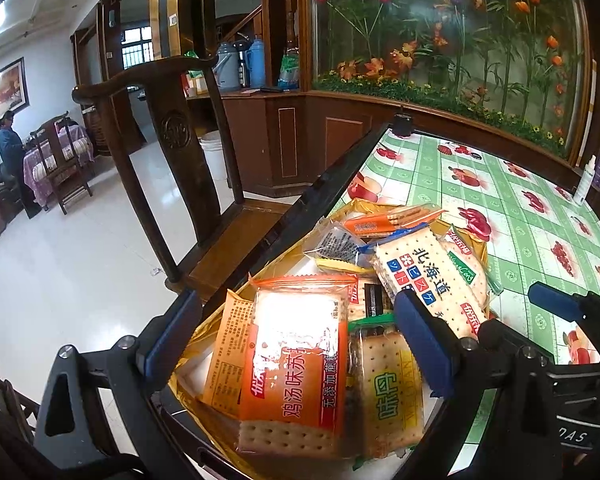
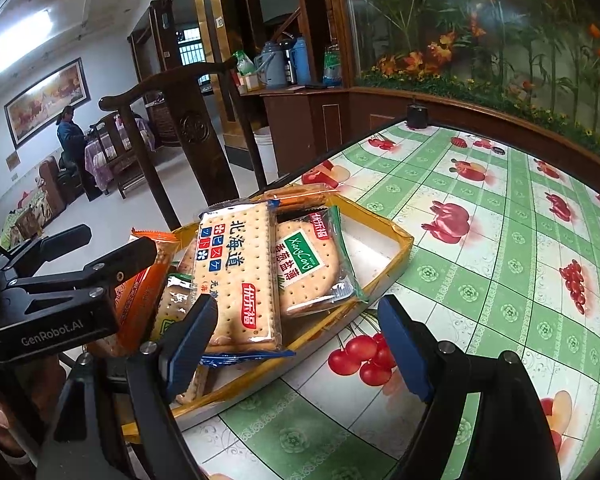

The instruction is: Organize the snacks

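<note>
A shallow yellow tray (image 2: pixel 396 254) at the table's near left corner holds several cracker packets. An orange packet (image 1: pixel 296 364) lies nearest in the left wrist view, beside a yellow-green one (image 1: pixel 392 392). A blue-trimmed packet (image 1: pixel 432 280), also in the right wrist view (image 2: pixel 236 272), lies on top, next to a green-label packet (image 2: pixel 312 268). My left gripper (image 1: pixel 296 340) is open and empty, just above the orange packet. My right gripper (image 2: pixel 296 344) is open and empty at the tray's near edge; it also shows in the left wrist view (image 1: pixel 556 304).
The table has a green checked fruit-print cloth (image 2: pixel 480 240). A dark wooden chair (image 1: pixel 180 136) stands against the table's left edge. A white spray bottle (image 1: pixel 584 180) stands at the far right. A wooden ledge with artificial flowers (image 1: pixel 440 92) runs behind.
</note>
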A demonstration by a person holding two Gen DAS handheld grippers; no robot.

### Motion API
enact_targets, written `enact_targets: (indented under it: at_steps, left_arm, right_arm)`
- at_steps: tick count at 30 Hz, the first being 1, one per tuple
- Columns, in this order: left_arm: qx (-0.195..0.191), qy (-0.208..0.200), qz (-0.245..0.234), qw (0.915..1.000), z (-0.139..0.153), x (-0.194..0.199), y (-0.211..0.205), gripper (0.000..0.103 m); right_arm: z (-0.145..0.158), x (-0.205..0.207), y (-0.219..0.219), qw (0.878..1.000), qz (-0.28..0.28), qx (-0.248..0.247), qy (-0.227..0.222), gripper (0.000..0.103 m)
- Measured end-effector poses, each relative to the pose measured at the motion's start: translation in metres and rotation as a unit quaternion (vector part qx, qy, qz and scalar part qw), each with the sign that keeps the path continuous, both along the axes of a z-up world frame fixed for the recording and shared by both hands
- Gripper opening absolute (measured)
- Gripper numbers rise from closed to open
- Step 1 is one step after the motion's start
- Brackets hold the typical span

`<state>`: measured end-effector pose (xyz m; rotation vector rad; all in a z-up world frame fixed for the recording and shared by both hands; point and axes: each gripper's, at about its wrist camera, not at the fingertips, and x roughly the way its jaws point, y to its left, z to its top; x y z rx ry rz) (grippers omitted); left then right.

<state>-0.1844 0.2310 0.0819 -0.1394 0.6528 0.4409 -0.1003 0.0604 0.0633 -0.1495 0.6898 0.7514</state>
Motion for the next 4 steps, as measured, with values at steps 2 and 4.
enact_targets:
  at_steps: [2, 4]
  left_arm:
    - [0.002, -0.001, 0.002, 1.0, 0.0004, -0.0002, 0.0004, 0.097]
    - [0.006, 0.0, -0.001, 1.0, 0.0011, -0.0004, -0.0008, 0.097]
  right_arm:
    - [-0.0002, -0.0005, 0.0002, 1.0, 0.001, 0.001, 0.0, 0.082]
    - [0.0, -0.0006, 0.0006, 1.0, 0.0, 0.001, -0.002, 0.082]
